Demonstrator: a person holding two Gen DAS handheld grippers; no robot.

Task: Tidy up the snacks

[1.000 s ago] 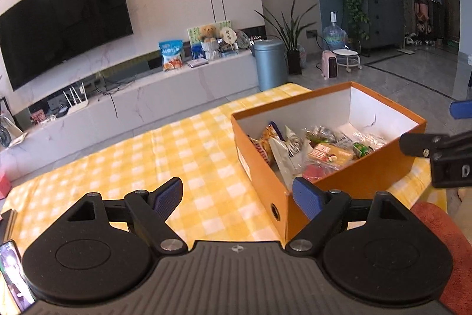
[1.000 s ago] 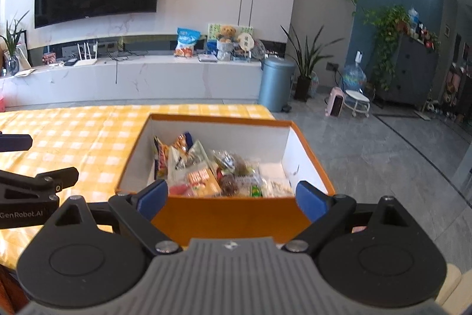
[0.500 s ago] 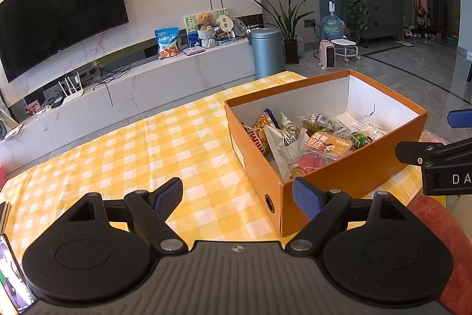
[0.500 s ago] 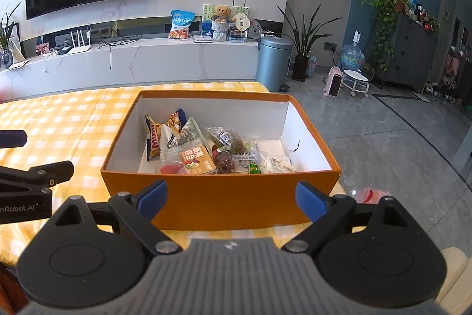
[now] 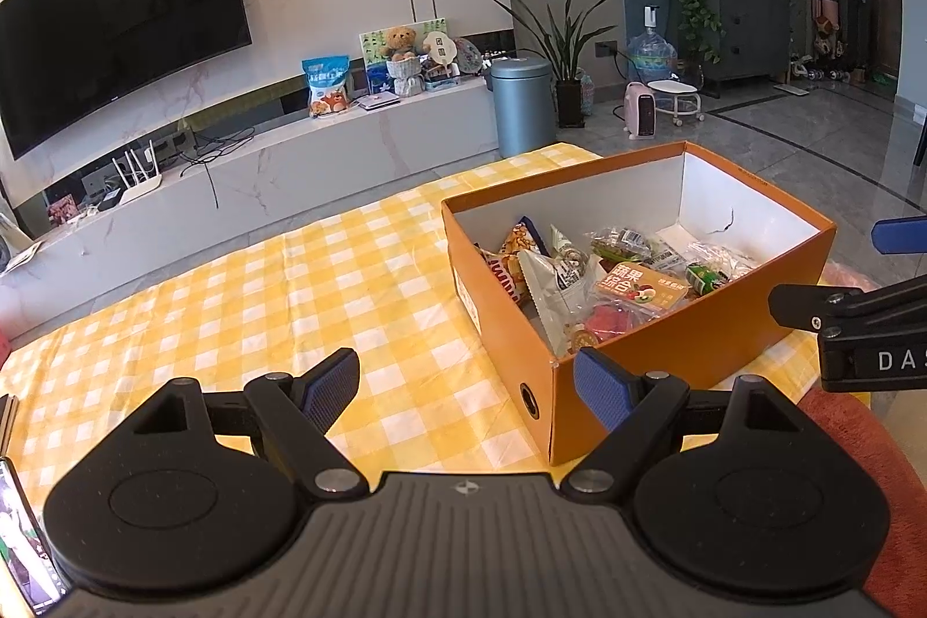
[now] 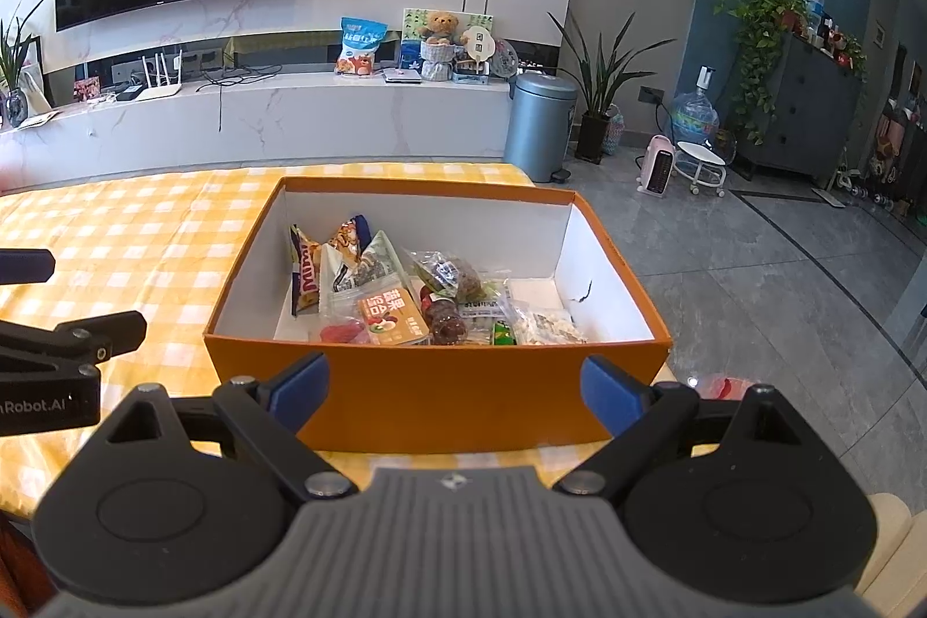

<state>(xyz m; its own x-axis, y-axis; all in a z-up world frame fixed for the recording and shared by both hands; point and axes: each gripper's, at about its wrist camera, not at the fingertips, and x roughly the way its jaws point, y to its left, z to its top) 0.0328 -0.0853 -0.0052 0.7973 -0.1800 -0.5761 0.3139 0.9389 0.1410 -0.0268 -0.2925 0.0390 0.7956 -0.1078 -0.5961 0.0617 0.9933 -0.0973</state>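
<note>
Both views pulled back and higher than a second ago; more of box interior now exposed.

Left gripper (image 5: pixel 466 383): spread wide, empty, hovering over checked tablecloth (image 5: pixel 278 293), orange box (image 5: pixel 689 346) at 2 o'clock.

Right gripper (image 6: pixel 455 380): spread wide, empty, box (image 6: pixel 434 398) dead ahead at 12 o'clock.

Snack packets (image 6: pixel 405 293) all heaped inside box, left half mostly; none seen loose on cloth.

Likely meaning: gathering finished or nearly so, retreat under way.

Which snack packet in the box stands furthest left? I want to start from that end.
Seen from the right wrist view, the tall packet with red lettering, propped against the left wall of the orange box. The other packets lie further right.
</note>
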